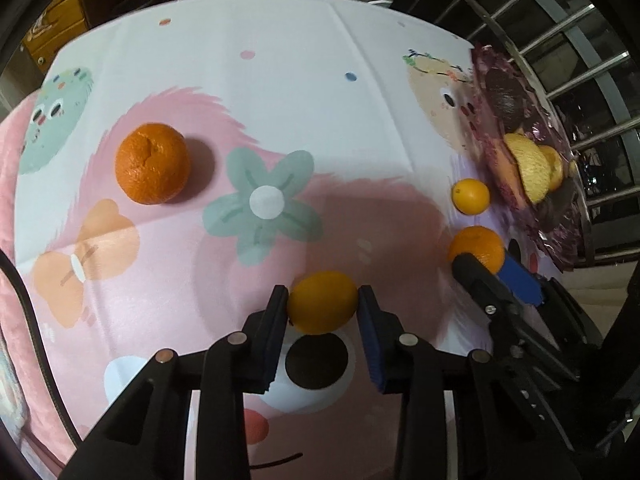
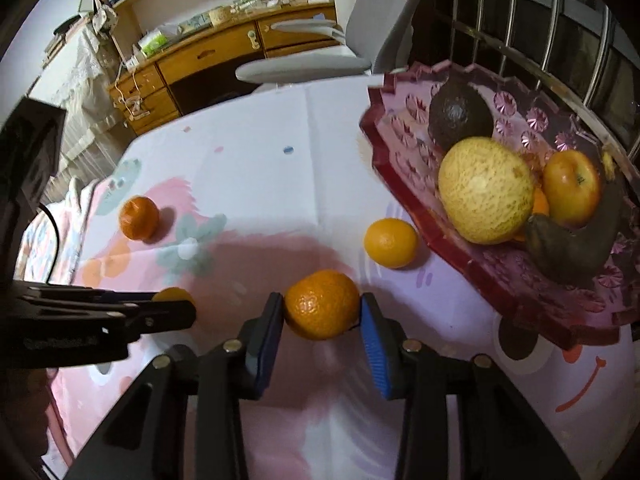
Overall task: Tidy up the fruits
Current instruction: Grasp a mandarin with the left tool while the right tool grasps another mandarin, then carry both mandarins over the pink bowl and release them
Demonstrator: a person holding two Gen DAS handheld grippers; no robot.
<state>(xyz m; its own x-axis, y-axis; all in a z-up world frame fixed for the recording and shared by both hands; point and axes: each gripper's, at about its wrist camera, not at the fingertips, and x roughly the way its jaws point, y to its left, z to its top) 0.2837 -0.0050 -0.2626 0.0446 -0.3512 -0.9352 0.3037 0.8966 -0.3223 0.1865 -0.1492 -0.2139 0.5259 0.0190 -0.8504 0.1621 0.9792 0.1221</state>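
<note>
Both grippers are down on the cartoon-printed tablecloth [image 1: 280,80], each closed around a fruit. The left gripper [image 1: 323,304] pinches a small, smooth, yellow-orange citrus [image 1: 322,302] between its blue pads, the fruit resting on the cloth. The right gripper [image 2: 322,306] clamps a deeper orange mandarin [image 2: 322,304] with a pebbled skin, also on the cloth. Another small yellow-orange citrus [image 2: 390,242] sits loose just beside the pink scalloped tray [image 2: 404,184], and a larger, wrinkled mandarin [image 1: 152,163] lies well apart on the far left. The tray holds a netted yellow melon [image 2: 486,190], a red-yellow apple [image 2: 572,188] and a dark avocado [image 2: 460,114].
</note>
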